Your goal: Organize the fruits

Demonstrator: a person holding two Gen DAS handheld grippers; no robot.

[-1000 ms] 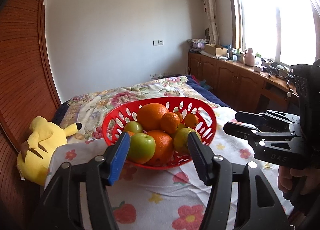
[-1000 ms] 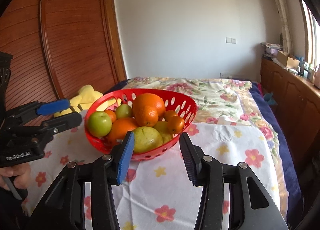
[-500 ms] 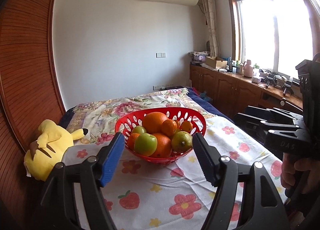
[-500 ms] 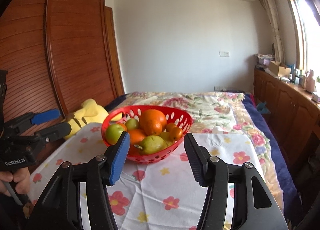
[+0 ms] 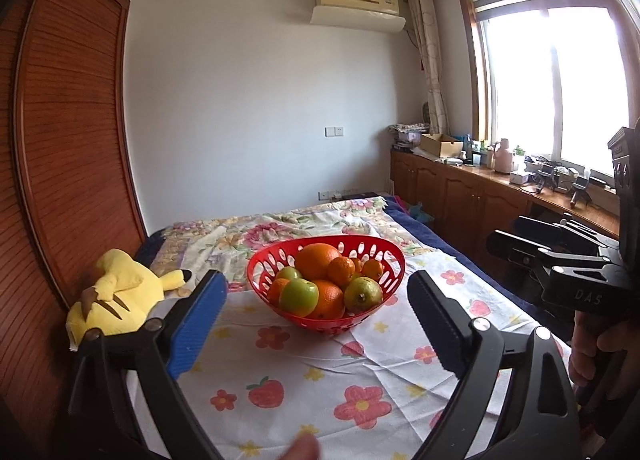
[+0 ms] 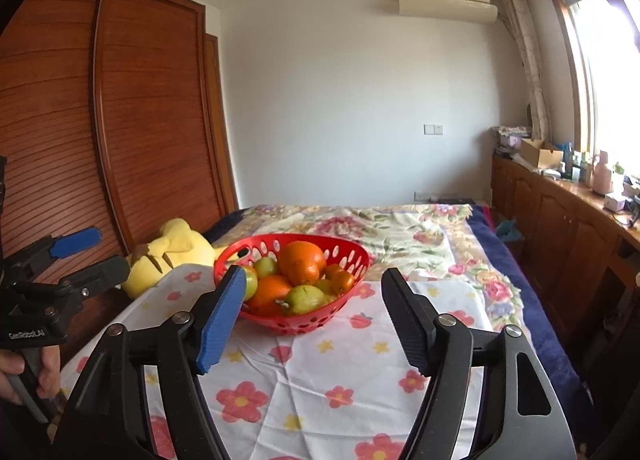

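At the far left a wooden wardrobe with slatted doors ran along the wall. Below it a yellow plush toy lay on its side at the edge of the bed, near the basket but apart from it.

The left gripper stood with its jaws spread wide; they had just been opening, and nothing was between them. Its blue pad was on the left and its black pad on the right, both above the flowered cloth and short of the basket.

The red basket sat upright on that cloth, in the middle of the bed, its open mouth facing up. Its rim made an oval whose long axis ran left to right in the left wrist view. Inside it the fruit was heaped: a green apple at the front left, a large orange on top, smaller oranges around it, and a pear at the front right. In the right wrist view the pear lay with its stem end pointing left.

The right gripper also had its jaws apart, just having opened, with nothing held. A hand gripped its handle at the right edge of the left wrist view.

Further right, wooden cabinets stood under a bright window
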